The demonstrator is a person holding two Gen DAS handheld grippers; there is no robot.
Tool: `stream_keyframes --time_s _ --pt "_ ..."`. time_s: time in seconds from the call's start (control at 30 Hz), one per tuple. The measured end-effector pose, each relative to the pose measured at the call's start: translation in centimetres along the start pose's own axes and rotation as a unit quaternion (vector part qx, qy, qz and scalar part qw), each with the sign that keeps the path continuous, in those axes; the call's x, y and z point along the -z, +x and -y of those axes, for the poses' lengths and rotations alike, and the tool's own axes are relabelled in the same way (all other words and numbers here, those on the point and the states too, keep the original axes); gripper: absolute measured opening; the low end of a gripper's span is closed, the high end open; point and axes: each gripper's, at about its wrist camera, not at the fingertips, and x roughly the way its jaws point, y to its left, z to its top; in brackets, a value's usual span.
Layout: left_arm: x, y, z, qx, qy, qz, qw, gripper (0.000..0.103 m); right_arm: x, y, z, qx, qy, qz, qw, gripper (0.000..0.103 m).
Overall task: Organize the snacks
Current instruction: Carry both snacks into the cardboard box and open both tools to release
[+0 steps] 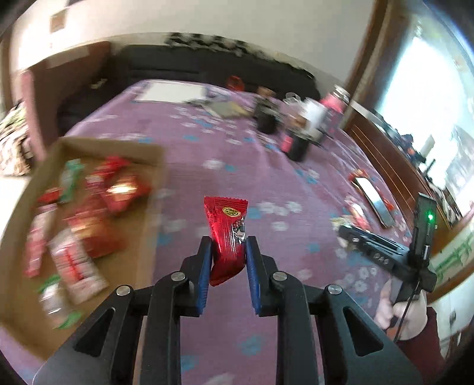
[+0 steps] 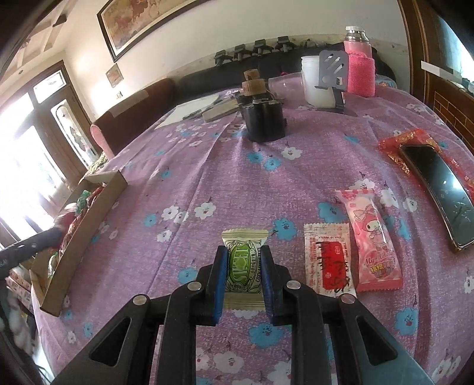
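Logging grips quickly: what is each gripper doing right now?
Left gripper: shut on the red snack packet.
Right gripper: shut on the green-and-cream candy.

Daylight is pouring through a wood-framed window (image 2: 38, 154), a framed painting (image 2: 142, 23) is hanging on the pale wall (image 2: 207, 35), and a dark sofa (image 2: 183, 86) is sitting behind the purple floral bench (image 2: 225, 183)

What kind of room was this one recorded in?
Most likely a home living room. A dark sofa runs along the wall under a framed painting, and the table wears a purple flowered cloth cluttered with a pink flask, a phone and snacks.
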Motion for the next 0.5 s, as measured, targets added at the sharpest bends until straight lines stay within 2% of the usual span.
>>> stream_keyframes --time_s 0.23,0.3,0.37,0.5 --pt "2.5 -4.7 -9.4 -0.063 -0.072 0.022 0.9951 0.02 0.2 -0.1 -2.4 -0.002 -0.01 -0.004 1.0 0.022" --pt "3.1 -5.1 -11.4 -0.075 -0.087 0.023 0.9931 0.02 0.2 -0.3 -4.0 -0.02 -0.01 -0.008 1.0 0.022" --pt "3.5 -5.0 -12.9 -0.084 -0.099 0.019 0.9913 0.02 0.2 -0.5 -6.3 -0.043 -0.017 -0.011 0.999 0.022" --pt "3.8 -4.1 -15.1 -0.094 -0.115 0.01 0.9888 0.02 0.1 -0.7 -13.3 -0.079 -0.074 -0.017 0.994 0.022"
